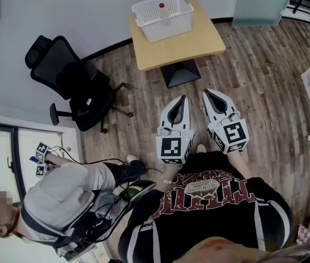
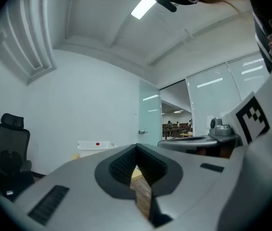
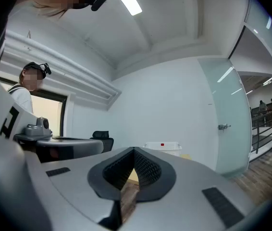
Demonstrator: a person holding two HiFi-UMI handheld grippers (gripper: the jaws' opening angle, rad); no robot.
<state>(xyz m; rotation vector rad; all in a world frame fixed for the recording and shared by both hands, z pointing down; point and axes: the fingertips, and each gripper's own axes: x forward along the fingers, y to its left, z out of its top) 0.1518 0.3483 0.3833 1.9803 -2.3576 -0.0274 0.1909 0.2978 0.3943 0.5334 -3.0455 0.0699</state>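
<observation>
Jaws press together, empty, on the left gripper (image 1: 184,97) and right gripper (image 1: 204,92), side by side over brown plank floor (image 1: 264,81), near the white plastic lattice basket (image 1: 163,16) atop a small wooden table (image 1: 199,40).

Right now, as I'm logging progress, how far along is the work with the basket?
Done: nothing shows as done; the basket sits on the table with a small red thing inside. In hand: nothing; the left gripper and right gripper have jaws shut on nothing, over the floor short of the table. Left: seemingly all of it.
</observation>
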